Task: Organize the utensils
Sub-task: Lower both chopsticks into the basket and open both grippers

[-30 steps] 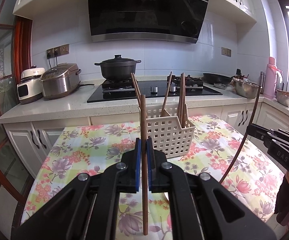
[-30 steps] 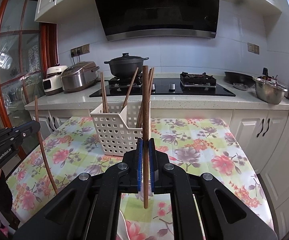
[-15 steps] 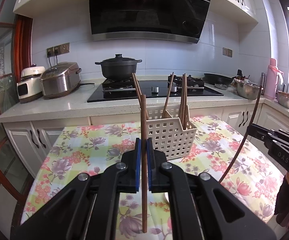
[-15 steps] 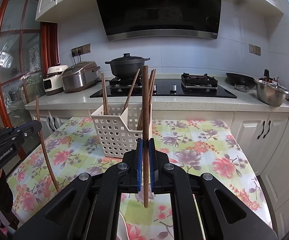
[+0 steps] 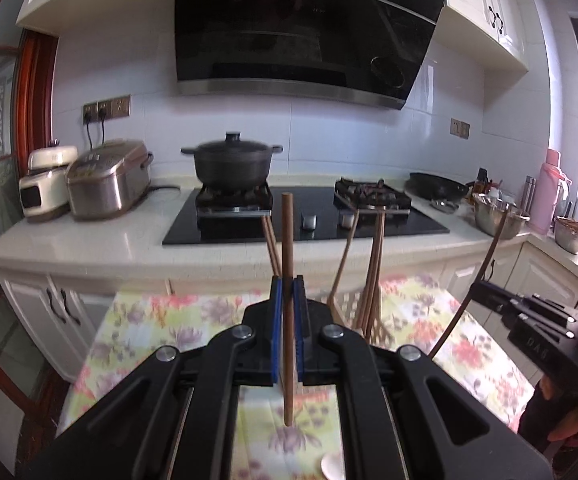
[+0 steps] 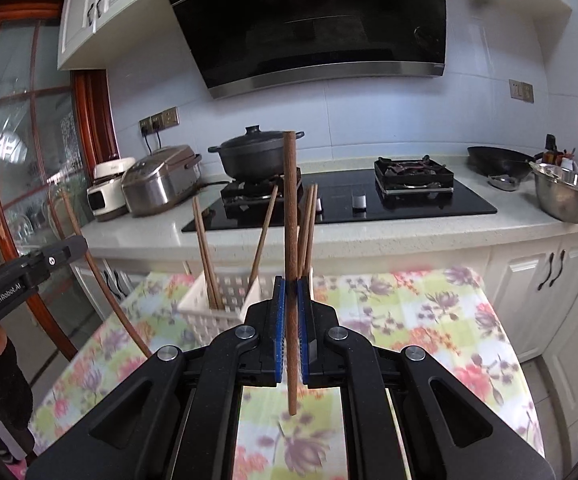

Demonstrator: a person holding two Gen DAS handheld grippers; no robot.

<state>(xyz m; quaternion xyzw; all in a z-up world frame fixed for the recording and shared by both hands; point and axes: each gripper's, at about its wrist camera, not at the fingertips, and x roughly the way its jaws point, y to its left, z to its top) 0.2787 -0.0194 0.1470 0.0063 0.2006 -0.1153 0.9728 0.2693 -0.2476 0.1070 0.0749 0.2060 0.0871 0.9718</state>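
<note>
Right wrist view: both grippers [image 6: 289,300] [image 5: 287,300] clamp upright chopsticks [image 6: 290,240] [image 5: 287,248]; keep each vertical, lowering squarely into the white basket [image 6: 225,300].

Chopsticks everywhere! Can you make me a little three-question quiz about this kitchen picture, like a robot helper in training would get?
1. True or false: each gripper is shut on one chopstick.
2. Where do the other chopsticks stand? A) in the white basket B) in the black pot C) in the steel bowl
3. Fill in: the black pot sits on the ____.

Key:
1. True. The left gripper clamps a chopstick; the right gripper clamps another chopstick.
2. A, the white basket on the flowered tablecloth.
3. Stove: the black pot is on a burner.
</note>
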